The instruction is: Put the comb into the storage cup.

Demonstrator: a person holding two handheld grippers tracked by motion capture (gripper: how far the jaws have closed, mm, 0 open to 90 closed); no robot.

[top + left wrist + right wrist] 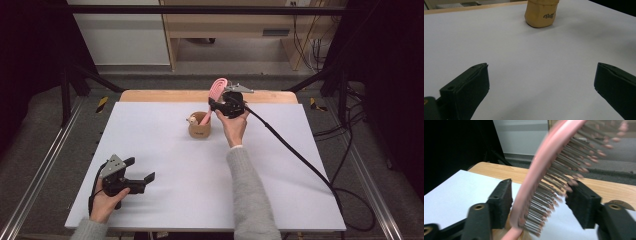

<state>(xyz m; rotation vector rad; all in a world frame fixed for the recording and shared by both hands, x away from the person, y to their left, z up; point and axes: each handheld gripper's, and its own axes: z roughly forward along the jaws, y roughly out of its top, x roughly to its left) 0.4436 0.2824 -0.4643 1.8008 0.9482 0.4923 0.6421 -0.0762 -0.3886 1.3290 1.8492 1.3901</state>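
Note:
A pink hairbrush (215, 90) stands tilted with its handle down in a tan cup (199, 128) at the back middle of the white table. My right gripper (216, 104) is shut on the brush head just above the cup. In the right gripper view one jaw presses the brush (534, 175) from its back and the other meets the bristle tips, either side of the right gripper (539, 192). My left gripper (141, 169) rests open near the front left with nothing between its jaws. The left gripper (541, 75) faces the cup (540, 15) across bare table.
A small beige object (191, 120) pokes out of the cup's left side. The white tabletop (165, 150) ends in a wooden strip (165, 95) at the back. The right gripper's black cable (300, 155) trails off the right edge of the table.

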